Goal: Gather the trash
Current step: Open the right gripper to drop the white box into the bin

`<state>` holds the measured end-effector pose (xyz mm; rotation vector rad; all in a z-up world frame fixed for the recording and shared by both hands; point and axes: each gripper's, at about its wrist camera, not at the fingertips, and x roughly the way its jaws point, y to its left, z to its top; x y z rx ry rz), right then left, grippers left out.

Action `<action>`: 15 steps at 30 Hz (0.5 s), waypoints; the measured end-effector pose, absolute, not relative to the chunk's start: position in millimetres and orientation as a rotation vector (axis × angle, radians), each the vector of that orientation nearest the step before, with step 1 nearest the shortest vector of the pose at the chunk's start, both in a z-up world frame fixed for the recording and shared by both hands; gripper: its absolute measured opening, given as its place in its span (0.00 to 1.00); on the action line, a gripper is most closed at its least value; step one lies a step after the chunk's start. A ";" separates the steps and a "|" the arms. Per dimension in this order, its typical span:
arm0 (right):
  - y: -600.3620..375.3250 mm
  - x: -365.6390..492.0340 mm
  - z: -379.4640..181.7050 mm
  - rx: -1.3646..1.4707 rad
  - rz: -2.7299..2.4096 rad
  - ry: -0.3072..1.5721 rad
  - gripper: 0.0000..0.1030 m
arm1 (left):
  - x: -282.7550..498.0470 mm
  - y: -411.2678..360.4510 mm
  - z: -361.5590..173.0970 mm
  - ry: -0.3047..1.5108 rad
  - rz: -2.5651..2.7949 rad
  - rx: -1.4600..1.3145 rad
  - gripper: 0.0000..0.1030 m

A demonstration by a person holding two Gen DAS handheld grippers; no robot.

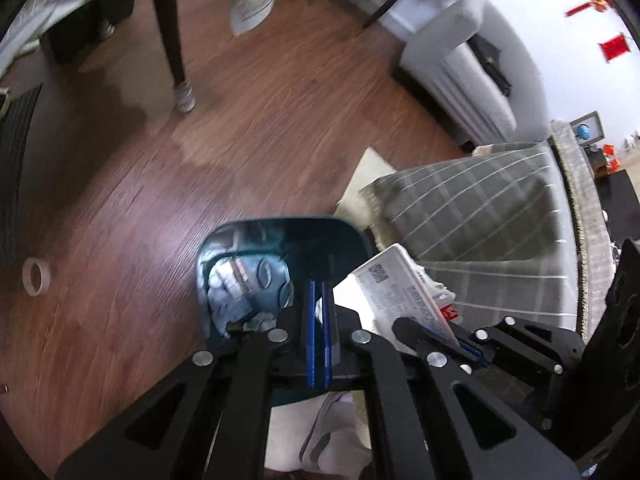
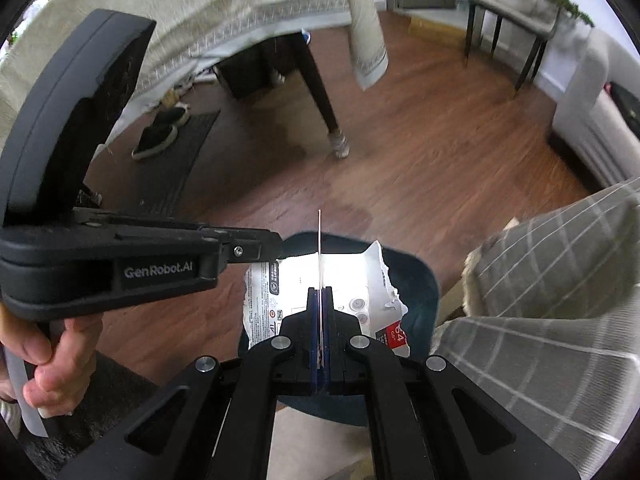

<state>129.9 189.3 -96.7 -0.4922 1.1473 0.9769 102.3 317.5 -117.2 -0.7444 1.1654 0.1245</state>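
Note:
A dark teal bin (image 1: 280, 222) stands on the wood floor with crumpled trash (image 1: 240, 288) inside. My left gripper (image 1: 319, 296) hangs over its opening, shut. From the right wrist view its tip (image 2: 278, 246) meets a corner of torn white packaging (image 2: 348, 280) with printed text and a red patch; whether it grips that corner is unclear. My right gripper (image 2: 320, 292) is shut on a thin white sheet (image 2: 319, 232), seen edge-on above the bin (image 2: 416, 280). In the left wrist view the right gripper (image 1: 416, 334) holds the printed packaging (image 1: 400, 288) beside the bin.
A grey checked cushion (image 1: 480, 208) (image 2: 560, 280) crowds the bin's right side. A tape roll (image 1: 36, 278) lies on the floor at left. A dark table leg (image 2: 324, 100) and hanging tablecloth (image 2: 240, 20) stand beyond. Shoes sit on a mat (image 2: 160, 136). A hand (image 2: 52, 360) grips the left handle.

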 end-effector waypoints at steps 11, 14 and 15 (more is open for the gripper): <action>194.7 130.6 -134.6 -0.601 0.884 1.274 0.09 | 91.4 333.7 -152.5 1.247 0.204 -0.801 0.33; 192.1 128.5 -143.7 -0.644 0.850 1.285 0.39 | 89.5 337.6 -149.6 1.243 0.239 -0.775 0.34; 191.1 128.6 -144.3 -0.642 0.850 1.288 0.41 | 89.8 337.9 -148.4 1.242 0.249 -0.765 0.35</action>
